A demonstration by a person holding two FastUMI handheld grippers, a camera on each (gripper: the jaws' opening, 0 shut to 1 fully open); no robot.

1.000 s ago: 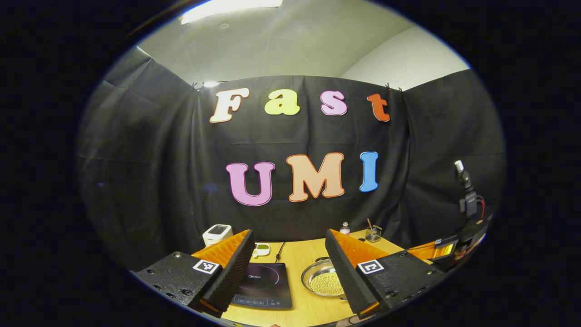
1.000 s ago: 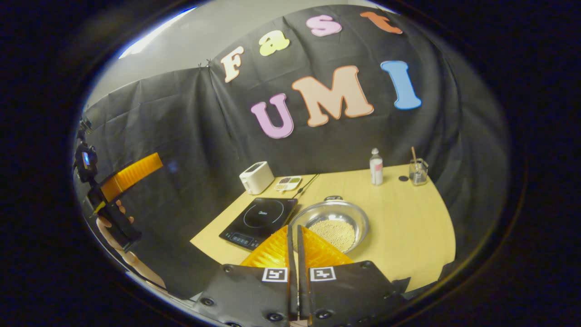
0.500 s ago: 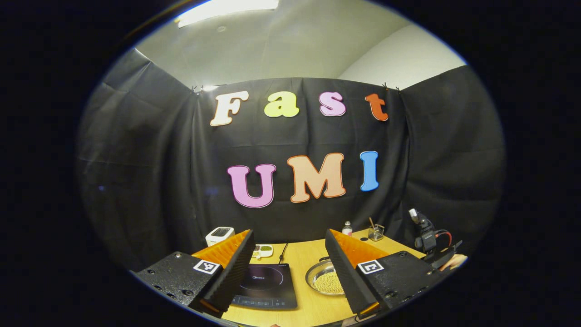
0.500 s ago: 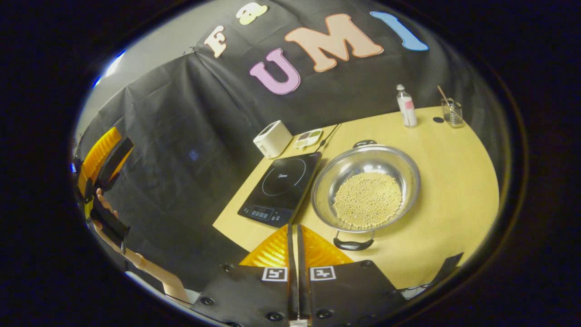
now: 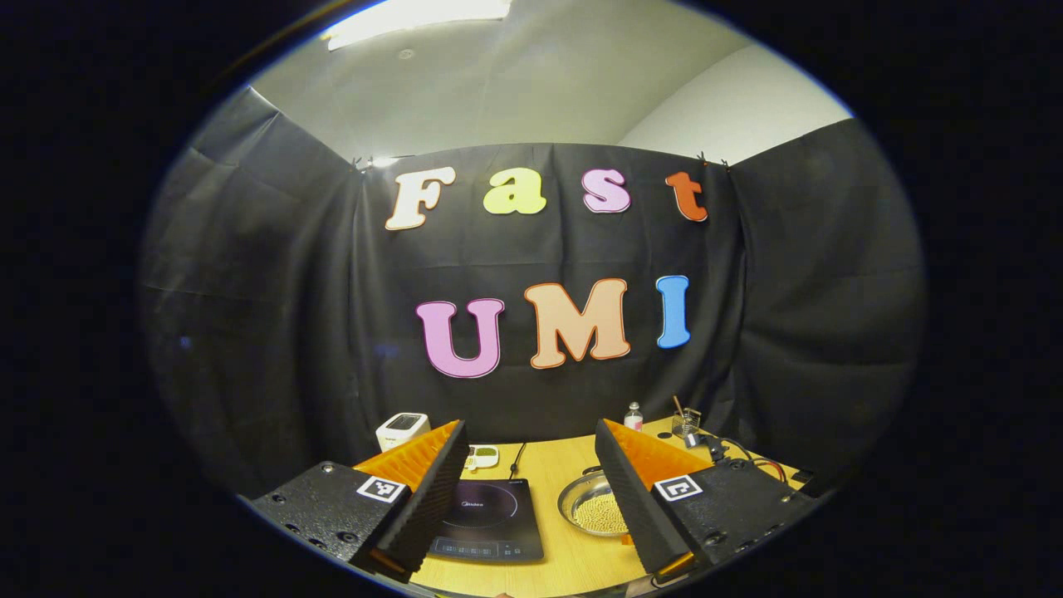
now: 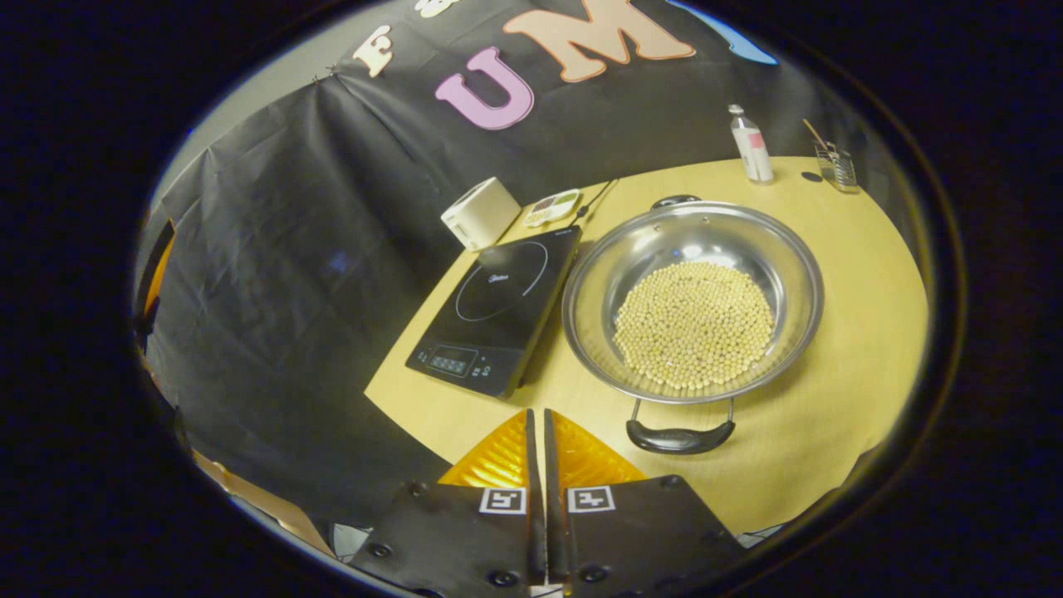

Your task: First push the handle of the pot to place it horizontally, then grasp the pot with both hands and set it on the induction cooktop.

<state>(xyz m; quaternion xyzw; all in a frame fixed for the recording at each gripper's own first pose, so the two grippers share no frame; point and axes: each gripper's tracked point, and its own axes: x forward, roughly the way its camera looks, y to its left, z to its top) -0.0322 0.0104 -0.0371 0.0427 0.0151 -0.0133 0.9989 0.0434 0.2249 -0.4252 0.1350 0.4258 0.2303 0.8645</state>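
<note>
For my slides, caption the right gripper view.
Shut right gripper nears the bean-filled pot beside the induction cooktop.

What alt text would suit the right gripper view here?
A steel pot of pale beans sits on a wooden table beside a black induction cooktop, its near handle ahead of the right claw, whose fingers are closed together.

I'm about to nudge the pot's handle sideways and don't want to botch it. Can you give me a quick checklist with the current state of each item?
1. Right claw shut for pushing: ok.
2. Near handle in sight, nothing on it: ok.
3. Right claw touching that handle: not ok, it sits apart, to the handle's left.
4. Pot flat on the table, beans inside: ok.
5. Induction cooktop surface bare: ok.
6. Left claw open, held back from the pot: ok.
</note>
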